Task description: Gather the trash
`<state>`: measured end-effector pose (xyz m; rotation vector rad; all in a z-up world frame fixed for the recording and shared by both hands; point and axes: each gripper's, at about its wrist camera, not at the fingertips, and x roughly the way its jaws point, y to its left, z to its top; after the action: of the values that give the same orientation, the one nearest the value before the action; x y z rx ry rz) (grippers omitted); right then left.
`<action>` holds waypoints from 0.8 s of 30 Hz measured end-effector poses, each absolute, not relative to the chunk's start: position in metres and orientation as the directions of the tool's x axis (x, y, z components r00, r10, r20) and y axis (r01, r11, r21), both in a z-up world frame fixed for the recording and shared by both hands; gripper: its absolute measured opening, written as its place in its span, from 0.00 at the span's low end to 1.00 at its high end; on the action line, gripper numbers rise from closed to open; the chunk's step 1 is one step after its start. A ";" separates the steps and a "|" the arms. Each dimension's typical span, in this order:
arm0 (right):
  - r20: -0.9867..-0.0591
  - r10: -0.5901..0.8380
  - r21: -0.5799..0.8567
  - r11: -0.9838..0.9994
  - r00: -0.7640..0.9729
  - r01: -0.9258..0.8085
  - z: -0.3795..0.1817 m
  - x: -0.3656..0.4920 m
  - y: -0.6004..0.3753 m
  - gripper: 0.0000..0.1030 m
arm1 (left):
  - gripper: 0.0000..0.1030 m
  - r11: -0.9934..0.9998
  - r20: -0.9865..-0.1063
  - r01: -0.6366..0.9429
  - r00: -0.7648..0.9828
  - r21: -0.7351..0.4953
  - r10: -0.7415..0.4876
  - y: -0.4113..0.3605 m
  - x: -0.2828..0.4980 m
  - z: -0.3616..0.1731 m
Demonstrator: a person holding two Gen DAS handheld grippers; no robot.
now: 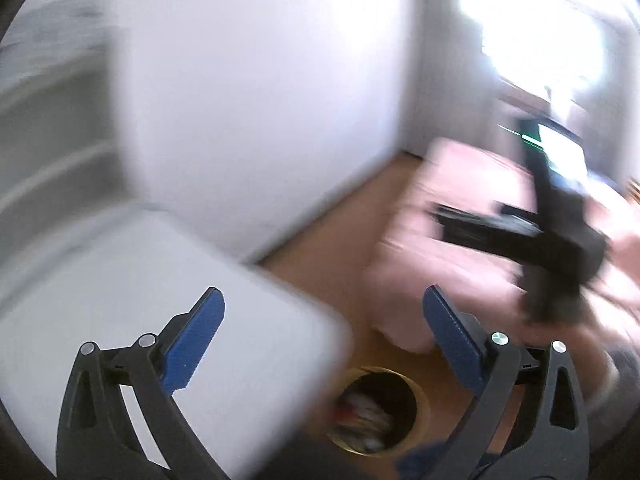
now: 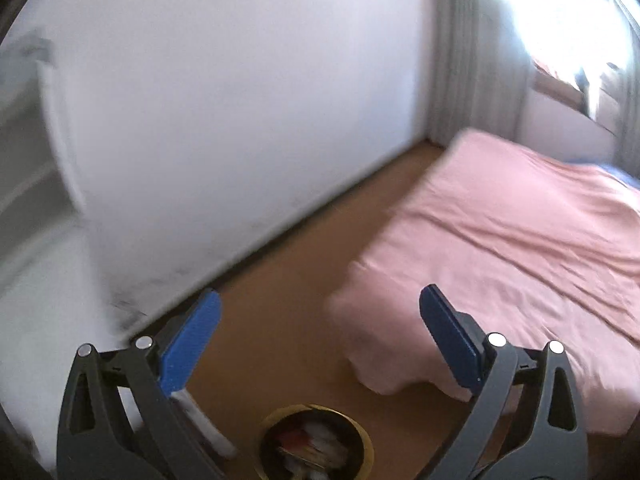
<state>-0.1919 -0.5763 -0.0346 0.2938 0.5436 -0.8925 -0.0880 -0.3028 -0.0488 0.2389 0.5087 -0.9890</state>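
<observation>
A round bin [image 1: 378, 412] with a gold rim stands on the wooden floor far below, with mixed trash inside it. The same bin [image 2: 316, 444] shows at the bottom of the right wrist view. My left gripper [image 1: 323, 294] is open high above it, nothing between its blue pads [image 1: 196, 344]. My right gripper [image 2: 321, 293] is also open and empty, well above the floor. In the left wrist view, the blurred dark shape over the bed is the right gripper [image 1: 560, 240].
A white table [image 1: 120, 280] is at the left, one of its legs [image 2: 204, 420] close beside the bin. A bed with a pink cover [image 2: 520, 240] fills the right. A white wall [image 2: 240, 120] runs behind, and a bright window [image 2: 568, 12] is at the top right.
</observation>
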 end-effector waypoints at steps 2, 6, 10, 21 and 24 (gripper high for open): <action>-0.516 -0.624 0.032 0.670 0.586 0.742 -0.021 -0.158 -0.536 0.93 | 0.94 0.664 -0.479 0.747 0.581 -0.007 -0.658 -0.259 -0.062 -0.041; -0.469 -0.536 0.015 0.790 0.702 0.613 -0.013 -0.098 -0.471 0.93 | 0.94 0.840 -0.470 0.539 0.757 0.058 -0.453 -0.184 -0.019 -0.046; -0.440 -0.399 -0.001 0.896 0.804 0.444 -0.019 -0.035 -0.389 0.93 | 0.94 0.919 -0.486 0.385 0.821 0.087 -0.298 -0.126 0.005 -0.061; -0.469 -0.206 -0.073 0.978 0.859 0.195 -0.056 0.072 -0.271 0.93 | 0.94 0.980 -0.547 0.186 0.828 0.064 -0.121 -0.041 0.059 -0.097; -0.487 -0.204 -0.074 0.978 0.849 0.193 -0.065 0.083 -0.266 0.93 | 0.94 0.983 -0.567 0.177 0.815 0.043 -0.122 -0.024 0.068 -0.108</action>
<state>0.0825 -0.2660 -0.0654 -0.0232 0.5153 -0.2090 0.0682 -0.0241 -0.1077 0.0954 0.5977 -0.1594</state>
